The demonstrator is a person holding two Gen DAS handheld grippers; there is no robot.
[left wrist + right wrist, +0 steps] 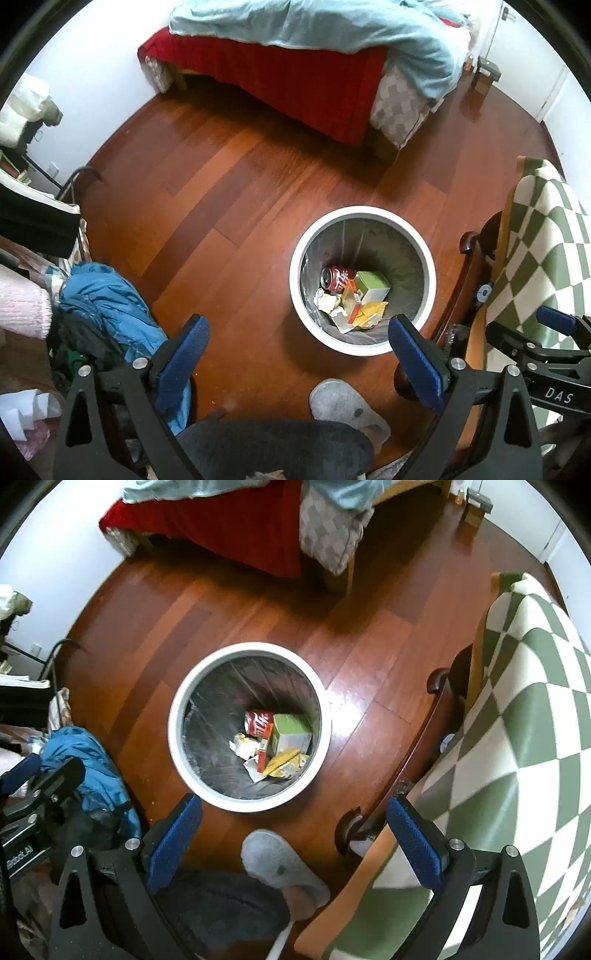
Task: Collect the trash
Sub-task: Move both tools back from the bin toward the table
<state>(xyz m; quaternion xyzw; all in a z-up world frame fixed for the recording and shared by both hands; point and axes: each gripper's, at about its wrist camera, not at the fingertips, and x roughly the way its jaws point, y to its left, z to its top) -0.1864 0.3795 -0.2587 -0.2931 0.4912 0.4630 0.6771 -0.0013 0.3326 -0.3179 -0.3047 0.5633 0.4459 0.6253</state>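
Observation:
A round white trash bin (295, 258) with a dark liner stands on the wooden floor; it also shows in the right wrist view (177, 746). Inside lie a red soda can (334, 277), a green carton (373, 284), crumpled white paper (327, 301) and yellow and orange wrappers (365, 314). The same can (258, 722) and carton (290, 733) show from the right. My left gripper (299, 343) is open and empty above the floor, near the bin's front edge. My right gripper (293, 823) is open and empty, just in front of the bin.
A bed (280, 74) with red cover and light blue blanket stands at the back. A green-checked cloth over a chair (517, 720) is at the right. A pile of blue clothing (110, 295) lies left. A grey slipper (280, 864) is near the bottom.

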